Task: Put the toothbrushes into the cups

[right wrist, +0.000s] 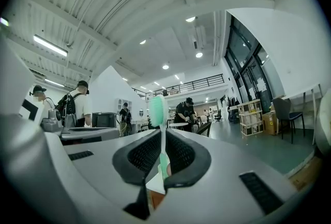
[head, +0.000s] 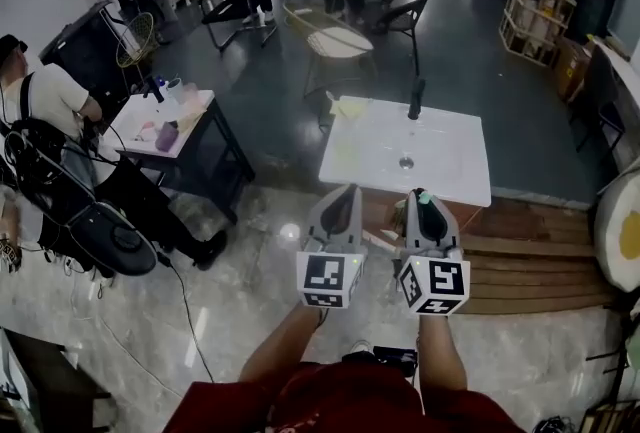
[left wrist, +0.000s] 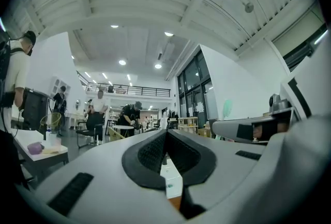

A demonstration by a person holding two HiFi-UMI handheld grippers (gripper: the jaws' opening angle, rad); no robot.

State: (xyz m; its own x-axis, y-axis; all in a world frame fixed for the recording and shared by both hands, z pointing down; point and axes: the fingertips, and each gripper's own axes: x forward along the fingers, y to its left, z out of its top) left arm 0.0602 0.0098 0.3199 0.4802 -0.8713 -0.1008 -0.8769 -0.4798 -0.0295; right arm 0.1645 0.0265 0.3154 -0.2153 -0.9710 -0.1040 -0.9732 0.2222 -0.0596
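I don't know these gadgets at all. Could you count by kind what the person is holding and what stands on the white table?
Grippers: 2, the left gripper and the right gripper
Green toothbrush: 1, clamped in the right gripper
Dark tall cup: 1, on the white table
Small clear cup: 1, as far as I can tell
Total: 5

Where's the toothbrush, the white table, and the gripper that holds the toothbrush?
toothbrush (right wrist: 158, 110), right gripper view, on its green head.
white table (head: 445, 156), head view, on bare tabletop.
right gripper (head: 428, 209), head view, between its fingertips.
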